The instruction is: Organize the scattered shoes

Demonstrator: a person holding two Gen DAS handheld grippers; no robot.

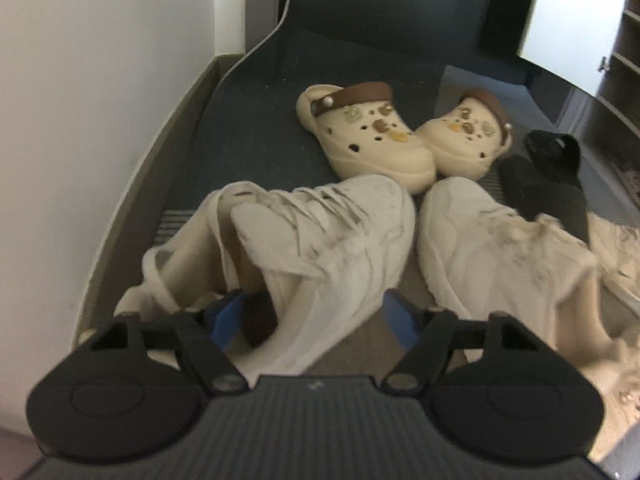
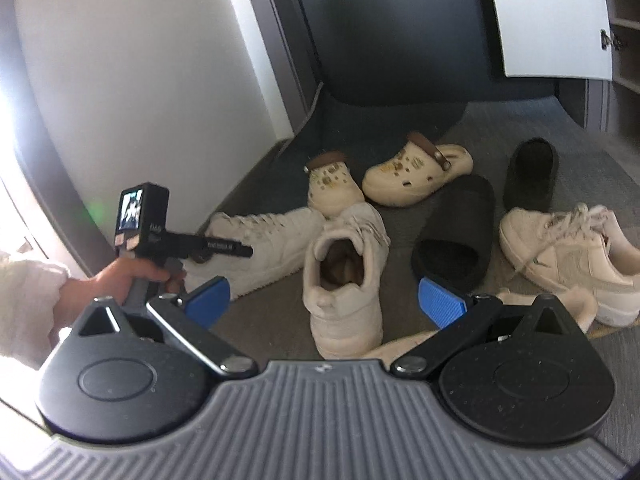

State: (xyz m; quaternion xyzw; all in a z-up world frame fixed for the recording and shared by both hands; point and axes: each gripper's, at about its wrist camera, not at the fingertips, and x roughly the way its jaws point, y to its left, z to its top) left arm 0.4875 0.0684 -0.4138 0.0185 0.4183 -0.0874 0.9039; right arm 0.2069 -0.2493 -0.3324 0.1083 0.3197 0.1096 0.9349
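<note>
The grey carpeted floor (image 2: 580,152) fills the right wrist view, with a white wall (image 2: 140,80) from nine to eleven o'clock, a dark door (image 2: 380,20) at twelve, and a white cabinet door (image 2: 548,16) at one o'clock. On the floor the shoes lie scattered. A white sneaker (image 2: 344,280) stands at centre, its heel toward the camera and its opening showing; a second white sneaker (image 2: 264,244) lies on its side at nine o'clock of it, touching it. A cream sneaker (image 2: 568,256) with loose laces sits at three o'clock. Two black slides lie between: one (image 2: 456,236) just right of centre, the other (image 2: 532,176) at two o'clock. Two cream clogs with brown straps and small charms sit at twelve o'clock, one (image 2: 416,176) on the right, one (image 2: 332,184) on the left touching the centre sneaker's toe. The right claw (image 2: 324,300) hangs with its blue pads wide apart, nothing between them. At nine o'clock a hand (image 2: 120,280) in a pale fleecy sleeve (image 2: 28,304) holds the left tool, whose printed lettering is too blurred to read. In the left wrist view the left claw (image 1: 316,316) has its jaws partly apart around the heel collar of the tipped white sneaker (image 1: 320,240); the view is blurred, and I cannot tell whether the pads press it.
</note>
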